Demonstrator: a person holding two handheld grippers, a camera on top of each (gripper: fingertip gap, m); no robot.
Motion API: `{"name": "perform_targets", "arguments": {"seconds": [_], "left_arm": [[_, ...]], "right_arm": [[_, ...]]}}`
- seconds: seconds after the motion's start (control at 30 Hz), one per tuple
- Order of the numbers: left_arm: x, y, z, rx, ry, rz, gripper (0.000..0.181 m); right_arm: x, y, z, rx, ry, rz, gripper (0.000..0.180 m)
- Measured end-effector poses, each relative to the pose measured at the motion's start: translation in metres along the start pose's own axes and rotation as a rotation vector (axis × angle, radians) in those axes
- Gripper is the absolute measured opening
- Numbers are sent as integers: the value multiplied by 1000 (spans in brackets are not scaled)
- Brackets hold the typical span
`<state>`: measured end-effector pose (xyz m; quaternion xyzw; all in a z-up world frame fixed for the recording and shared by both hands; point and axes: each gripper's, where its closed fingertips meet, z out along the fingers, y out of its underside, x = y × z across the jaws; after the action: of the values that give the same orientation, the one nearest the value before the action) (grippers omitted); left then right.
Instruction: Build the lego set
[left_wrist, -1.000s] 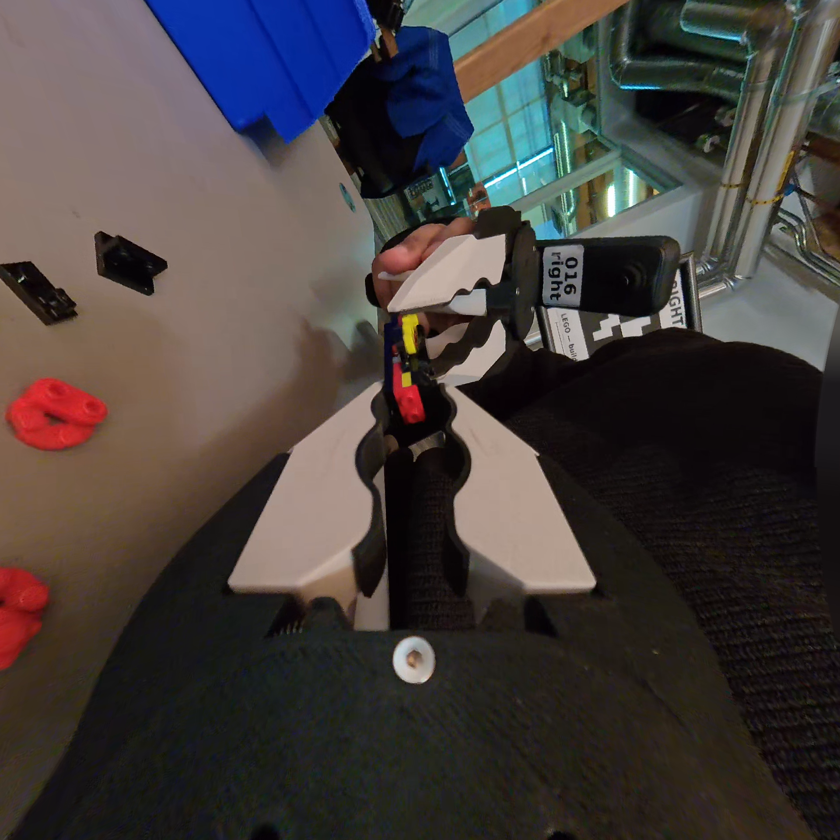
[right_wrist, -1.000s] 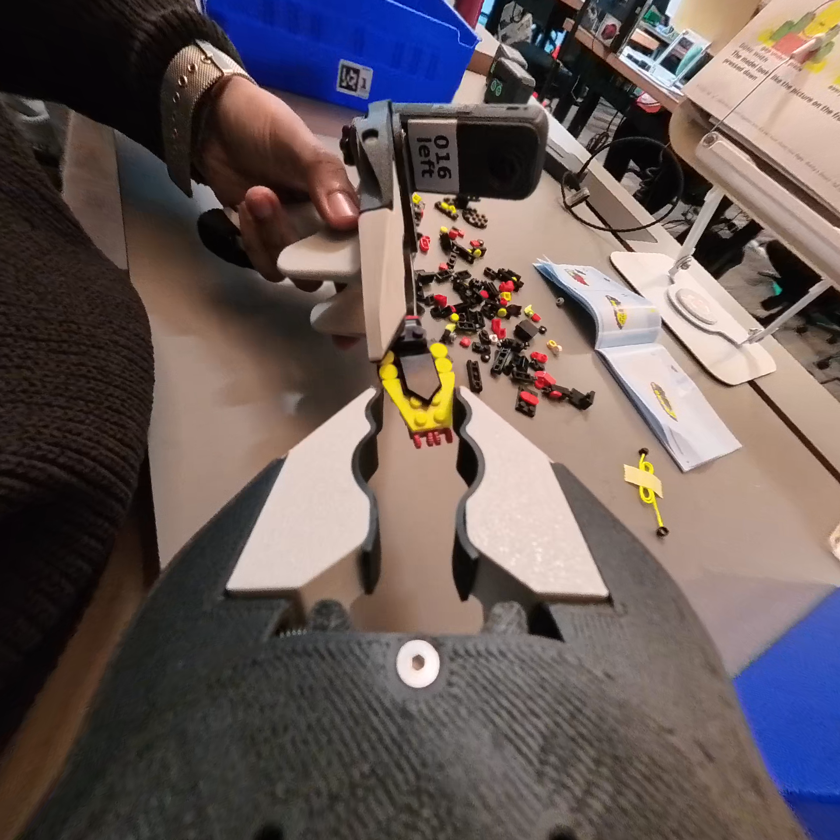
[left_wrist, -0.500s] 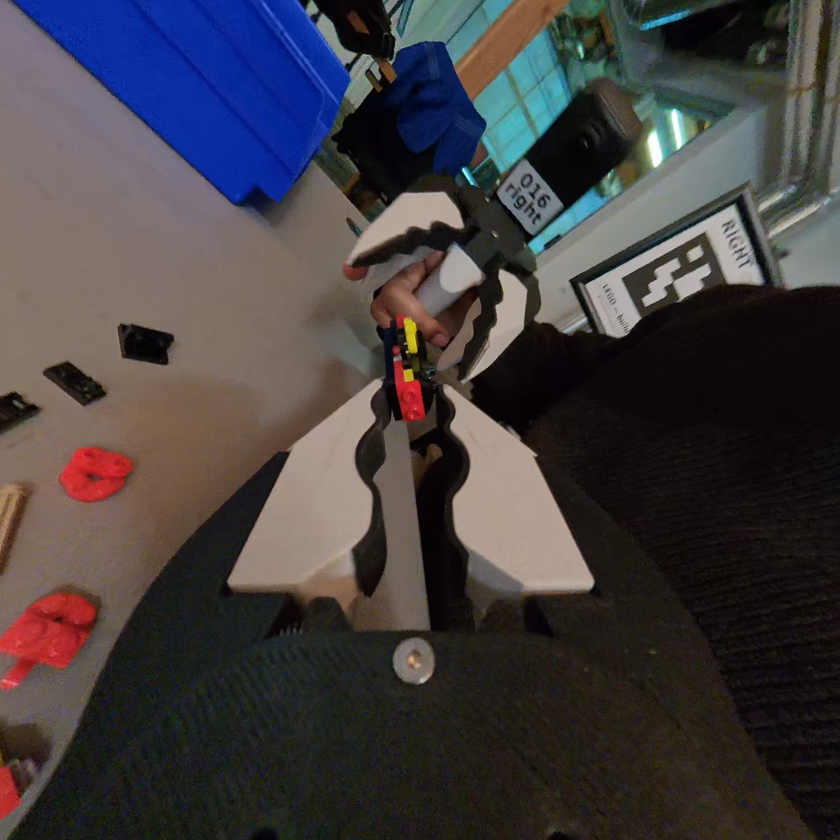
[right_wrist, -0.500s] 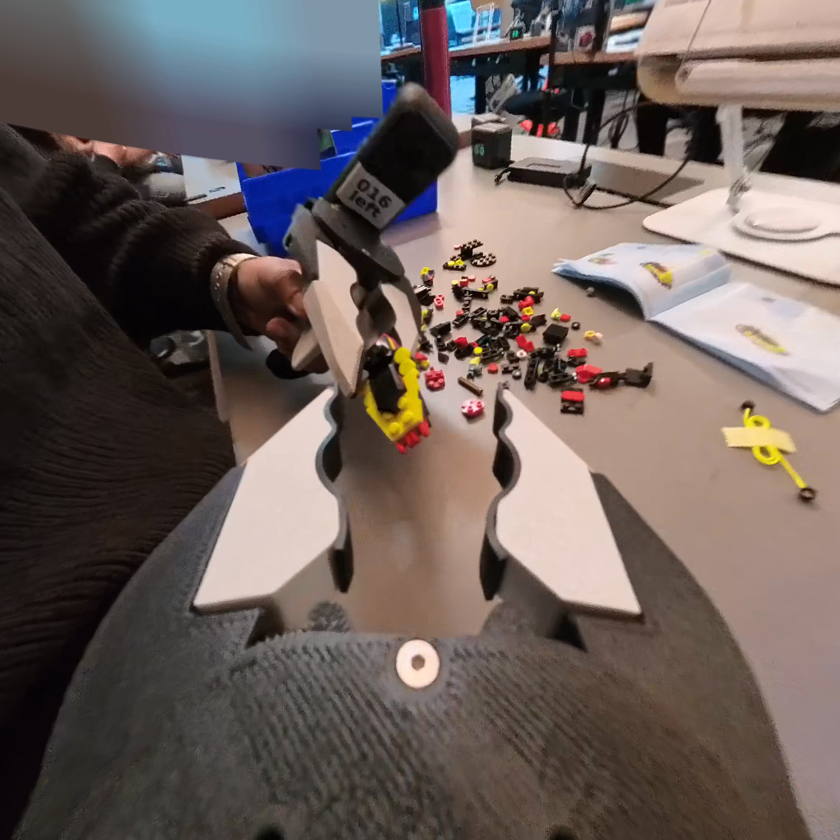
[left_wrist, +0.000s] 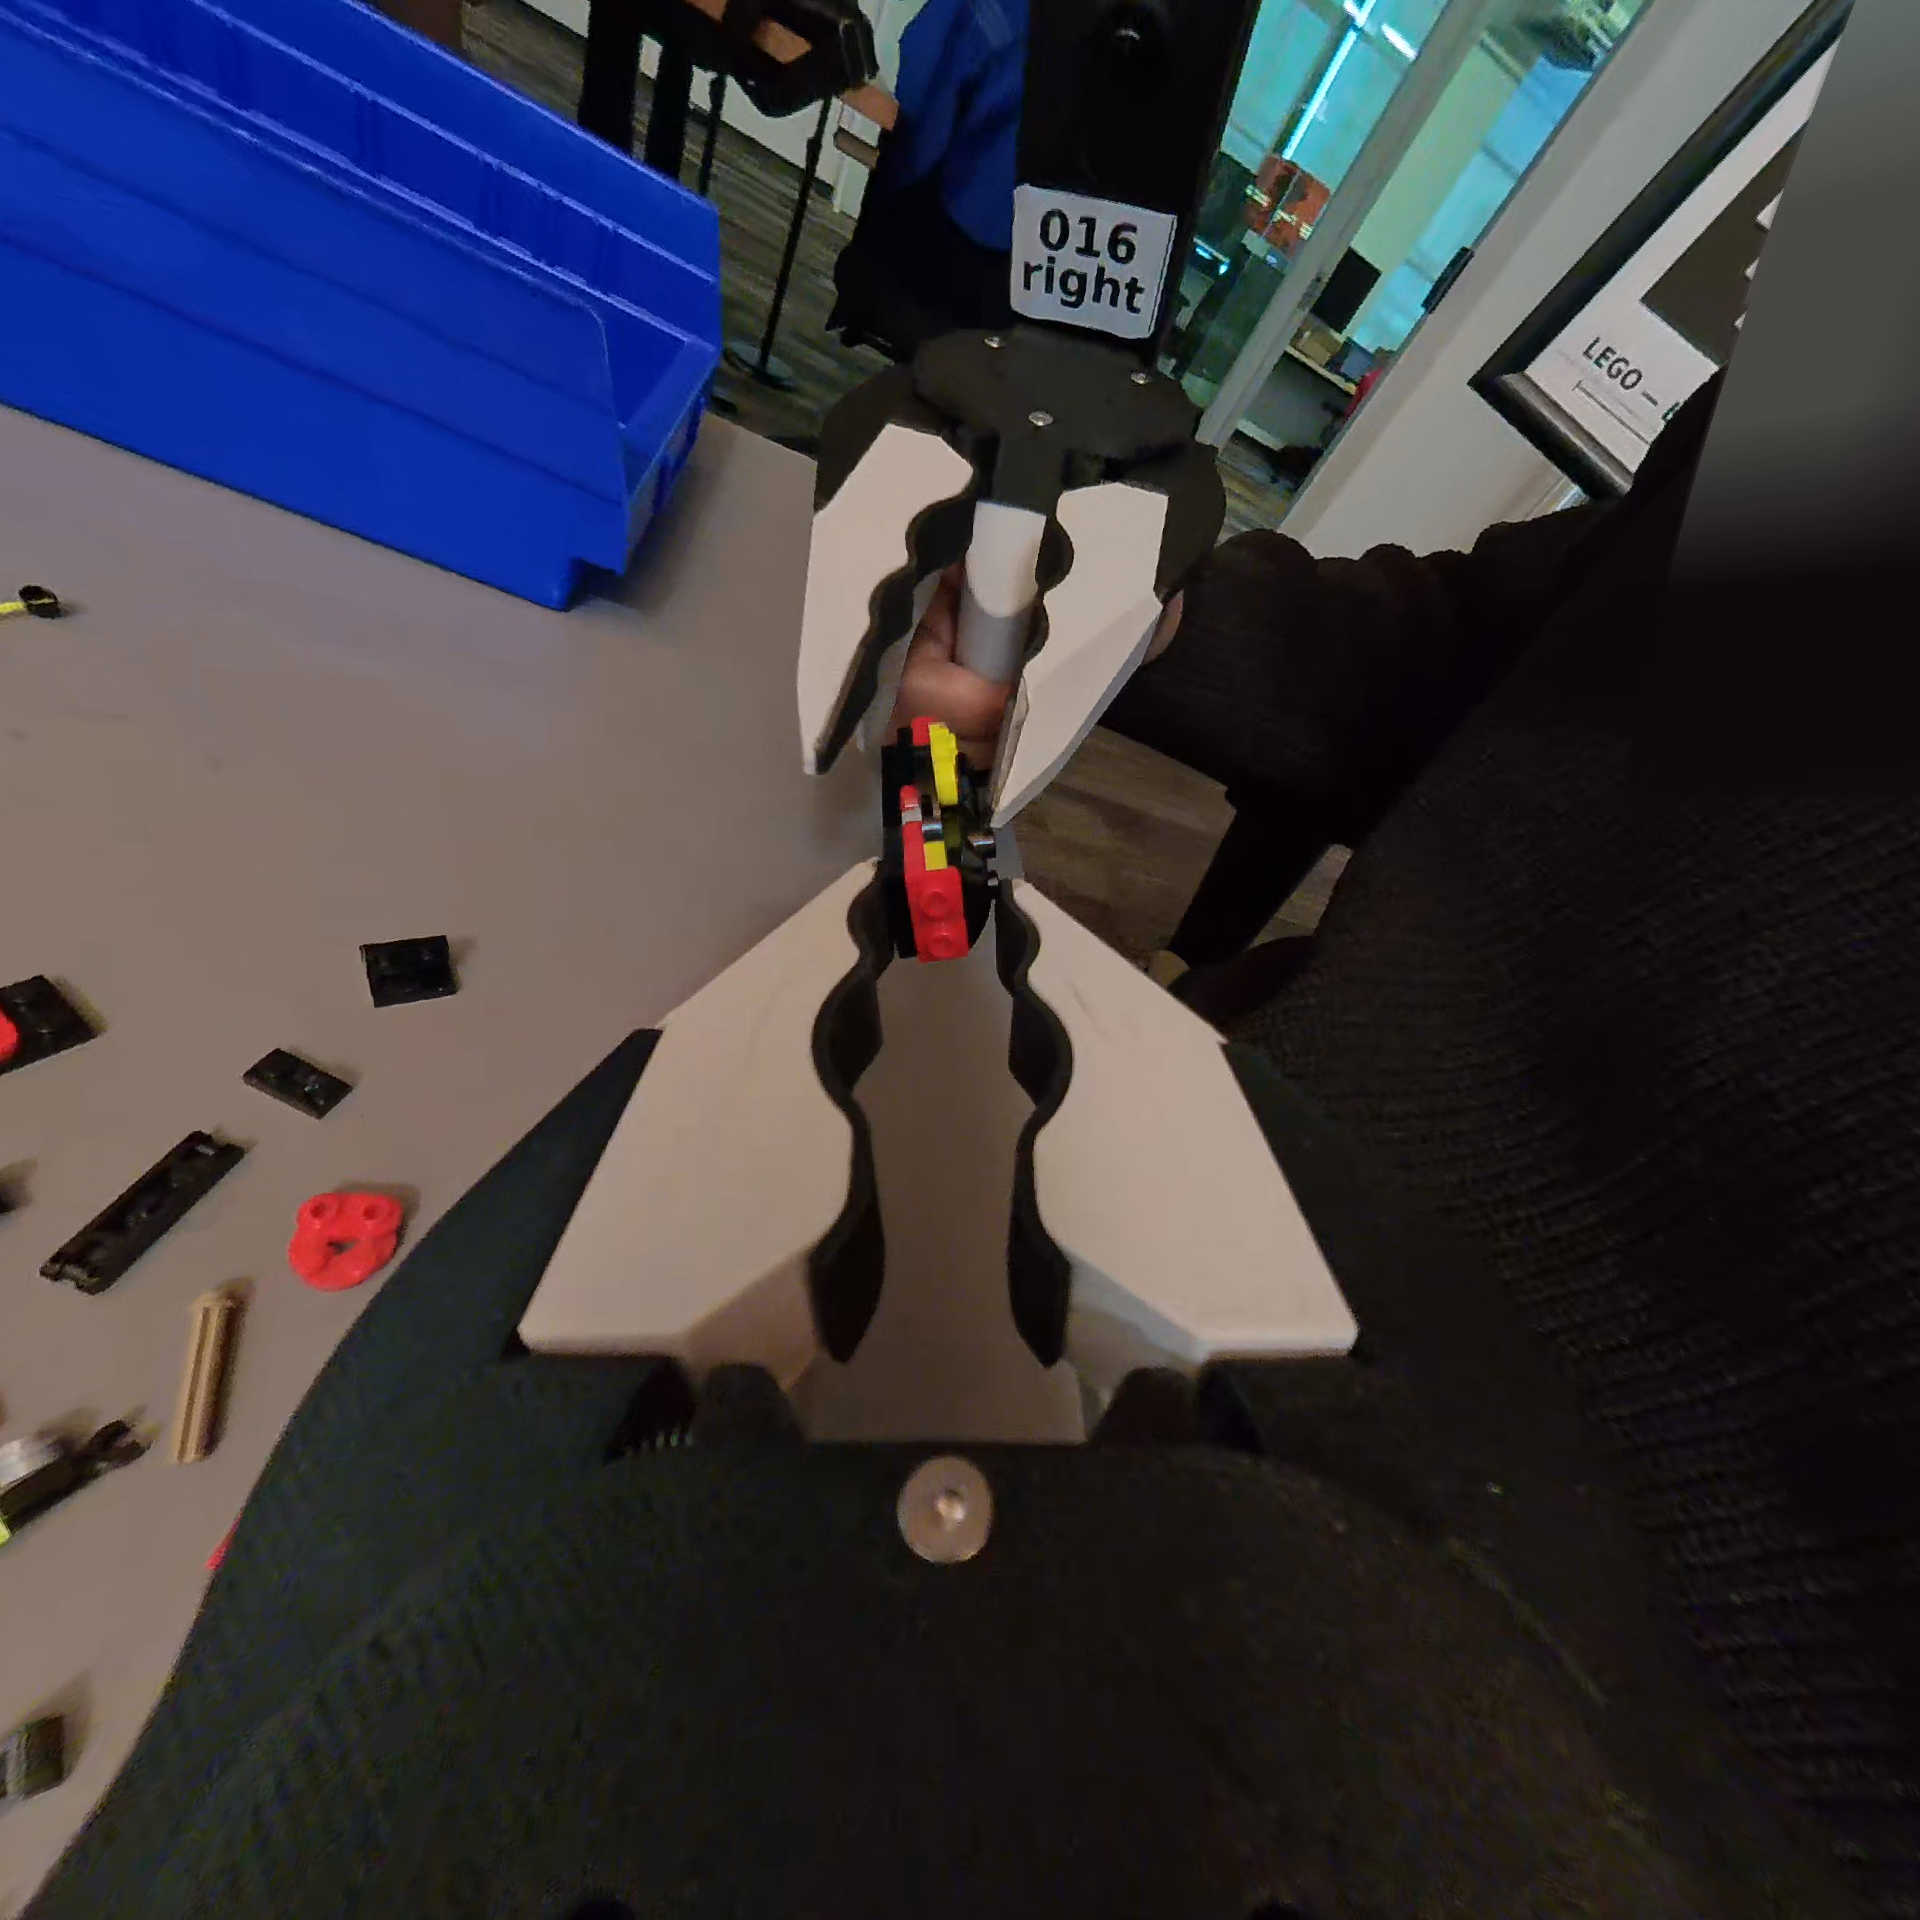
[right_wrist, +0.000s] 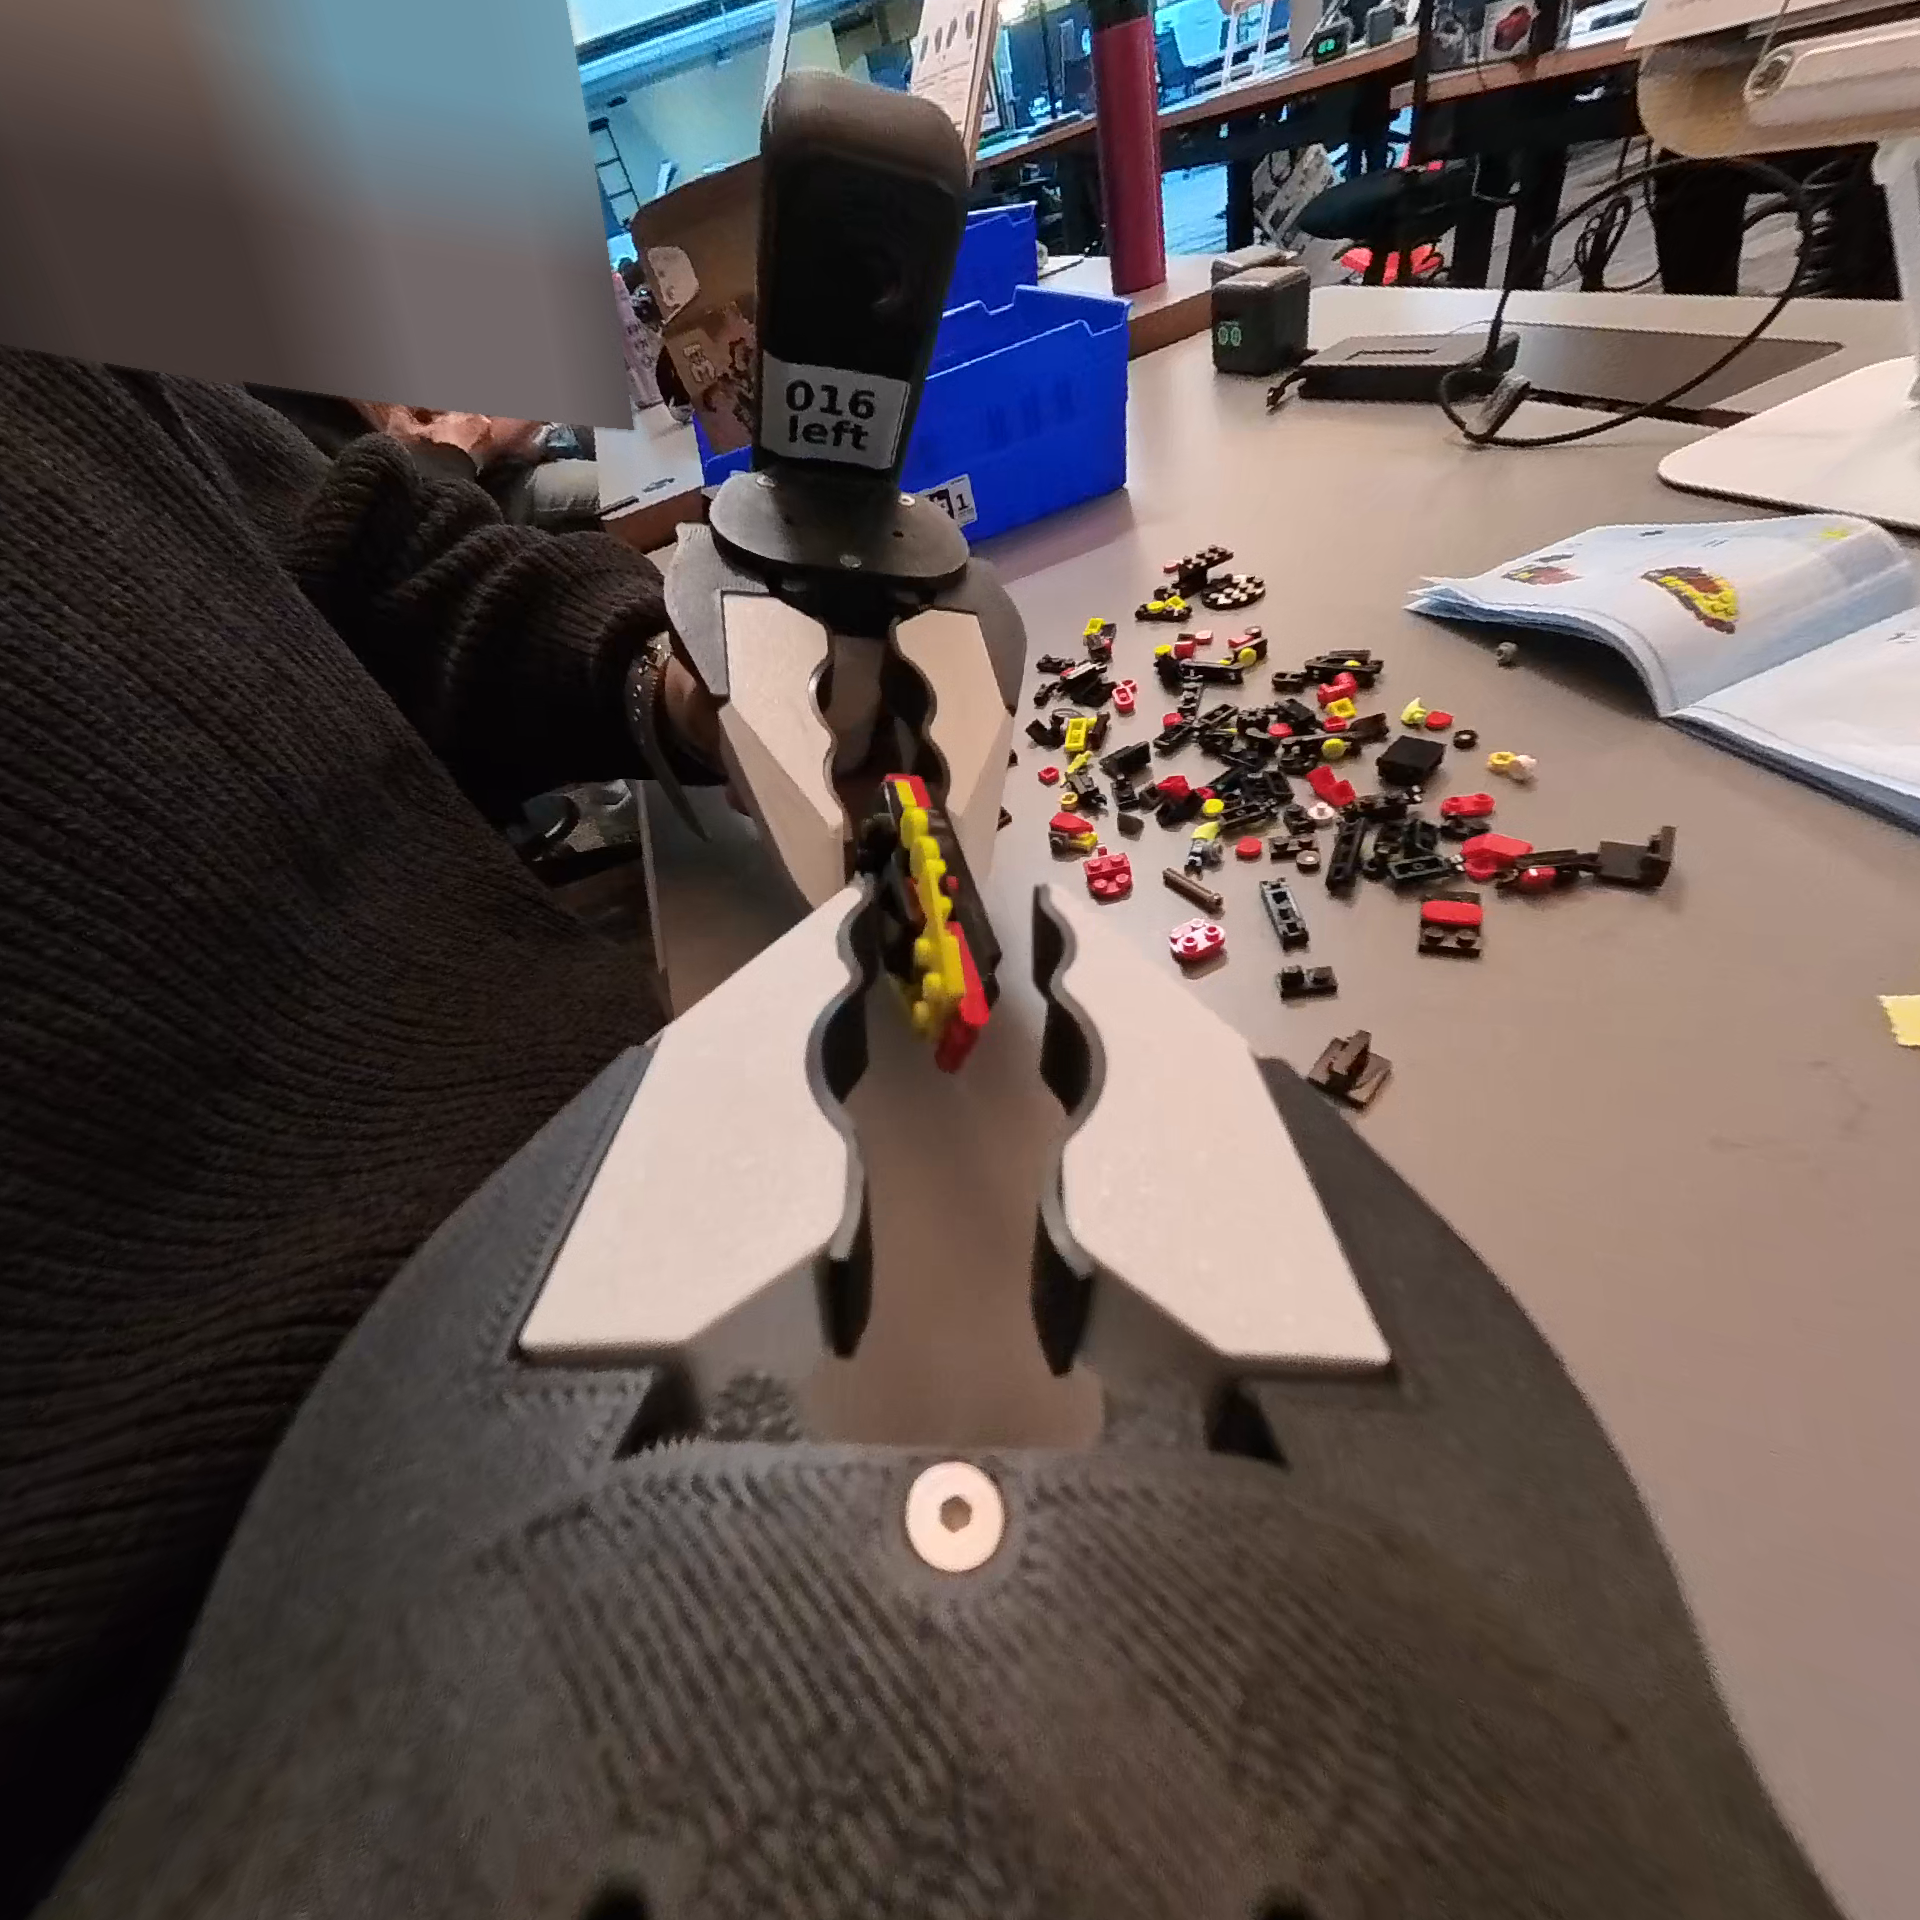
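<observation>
Both tongs meet nose to nose above the near edge of the worktop (right_wrist: 1558, 1143). Left tongs (left_wrist: 940, 883) are clamped on the lego assembly (left_wrist: 935, 883), a flat stack of yellow, red and black pieces turned on edge in the air. Right tongs (right_wrist: 940, 909) stand apart, one fingertip on each side of that assembly (right_wrist: 935, 935); its black side lies against their 9 o'clock finger, while a clear gap shows at the 3 o'clock finger. In the left wrist view the right tongs (left_wrist: 909, 769) point down from 12 o'clock, spread around the far end of the model.

At 2 o'clock from the model in the right wrist view, the loose lego pile (right_wrist: 1299, 758) of black, red and yellow parts is scattered over the grey surface, with a black bracket piece (right_wrist: 1351, 1065) lying alone at 3 o'clock. Farther out at 2 o'clock the open instruction booklet (right_wrist: 1714, 644) lies flat. A blue bin (right_wrist: 1039, 405) sits at 12 o'clock behind the left tongs (right_wrist: 862, 831). In the left wrist view a red round piece (left_wrist: 345, 1236), black plates (left_wrist: 407, 969) and a tan axle (left_wrist: 206, 1371) lie at 8 to 9 o'clock, and blue bins (left_wrist: 312, 312) stand at 10 o'clock.
</observation>
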<state>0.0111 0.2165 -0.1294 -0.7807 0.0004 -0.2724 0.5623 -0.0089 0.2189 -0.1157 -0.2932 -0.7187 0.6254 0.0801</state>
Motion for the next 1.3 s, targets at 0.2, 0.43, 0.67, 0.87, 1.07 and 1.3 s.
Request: {"name": "perform_targets", "arguments": {"seconds": [0.2,0.43,0.67,0.87,1.07,1.3], "left_arm": [[2,0,0,-5,-2,15,17],[3,0,0,-10,-4,28,16],[4,-1,0,-11,-11,52,16],[7,-4,-1,-1,-11,72,16],[10,-7,-3,9,-17,96,16],[9,-3,-2,-18,-64,160,17]], "right_arm": [[-6,3,2,-17,-32,7,22],[-8,2,1,-7,-65,49,20],[-10,1,0,-5,-86,71,18],[-13,-2,-1,9,-108,78,17],[-16,-4,0,9,-112,80,16],[-20,2,1,-49,-112,101,15]]}}
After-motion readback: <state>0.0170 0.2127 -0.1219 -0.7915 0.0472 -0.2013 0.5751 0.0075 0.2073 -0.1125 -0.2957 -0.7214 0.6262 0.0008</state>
